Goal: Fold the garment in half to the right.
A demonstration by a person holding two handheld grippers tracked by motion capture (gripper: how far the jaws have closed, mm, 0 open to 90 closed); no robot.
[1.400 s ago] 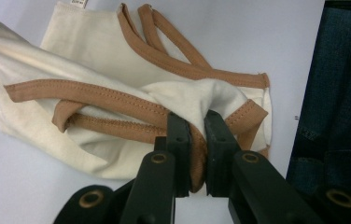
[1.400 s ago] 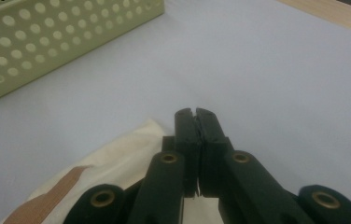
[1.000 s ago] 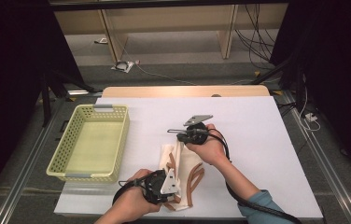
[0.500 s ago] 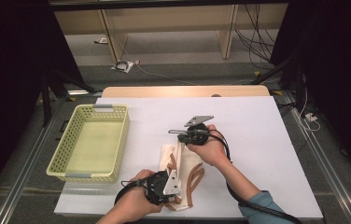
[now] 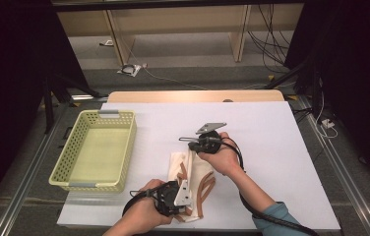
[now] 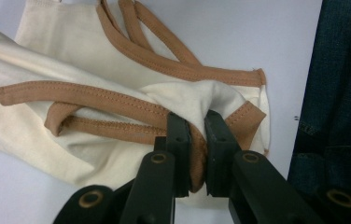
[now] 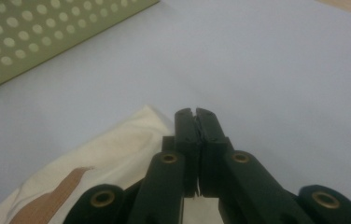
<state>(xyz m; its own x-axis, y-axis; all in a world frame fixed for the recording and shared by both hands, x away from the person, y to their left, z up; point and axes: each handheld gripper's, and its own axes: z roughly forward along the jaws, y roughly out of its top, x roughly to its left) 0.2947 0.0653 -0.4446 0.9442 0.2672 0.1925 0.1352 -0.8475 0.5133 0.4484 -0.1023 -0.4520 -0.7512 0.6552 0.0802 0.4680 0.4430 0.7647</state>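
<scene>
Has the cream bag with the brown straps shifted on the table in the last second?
No. The cream bag lies the same way beside the green basket.

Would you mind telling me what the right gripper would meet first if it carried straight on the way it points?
Probably nothing soon: beyond the right gripper lies bare table; the basket sits off to one side.

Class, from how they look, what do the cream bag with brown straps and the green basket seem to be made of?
Cream bag: probably woven cotton, matte; it creases softly. Its brown straps: likely fabric tape, with visible stitch lines. Green basket: apparently moulded plastic, smooth, with walls pierced by regular round holes.
</scene>
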